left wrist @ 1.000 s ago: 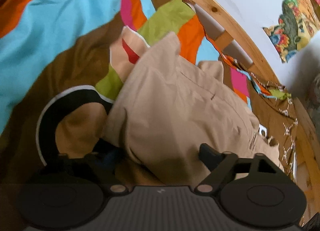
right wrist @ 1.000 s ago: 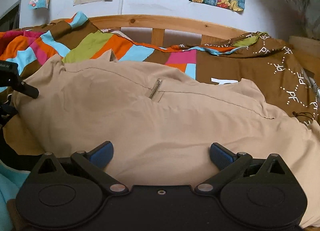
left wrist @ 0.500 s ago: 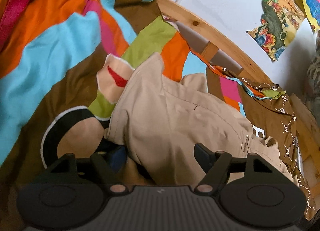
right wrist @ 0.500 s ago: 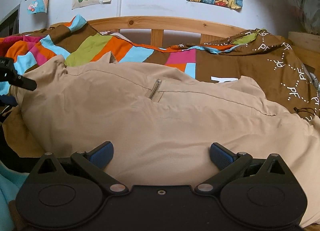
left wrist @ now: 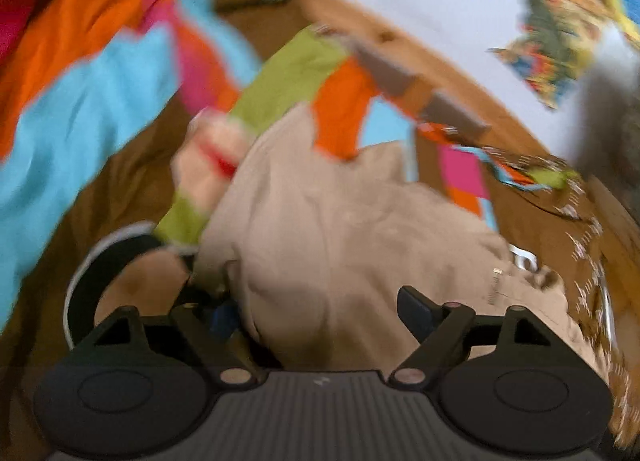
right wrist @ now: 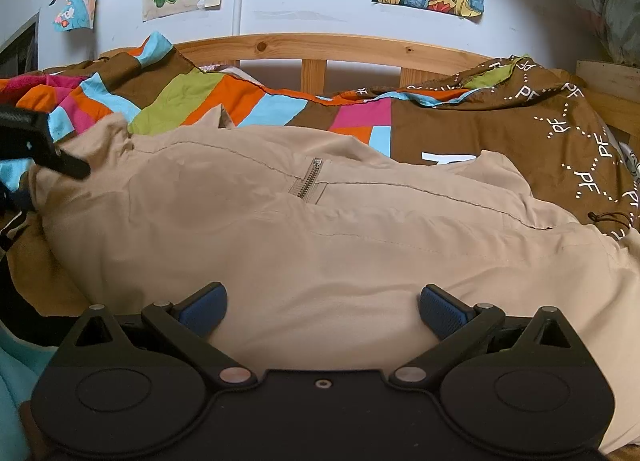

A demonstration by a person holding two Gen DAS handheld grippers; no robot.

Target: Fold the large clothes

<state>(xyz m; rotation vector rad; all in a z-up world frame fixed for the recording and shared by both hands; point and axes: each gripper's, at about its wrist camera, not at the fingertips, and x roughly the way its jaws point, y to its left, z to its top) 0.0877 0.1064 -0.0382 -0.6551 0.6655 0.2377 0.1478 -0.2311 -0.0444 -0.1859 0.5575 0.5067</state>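
Here both the left tool (left wrist: pixel 316 307) and right tool (right wrist: pixel 322 311) gape wide over the beige jacket (right wrist: pixel 320 229).

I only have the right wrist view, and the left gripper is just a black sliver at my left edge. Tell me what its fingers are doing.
Observer: The left gripper is open, its fingers wide apart, with the end of the beige jacket between them, not clamped.
Operator: Say where each finger sits.
Observer: One finger shows in front of the cloth. The other's blue pad is half hidden at the jacket's edge.
Operator: Describe what lies past that end.
Observer: A cream patch with a red mark on the blanket, right by the jacket's corner. That view is blurred, so I can't give finer detail.
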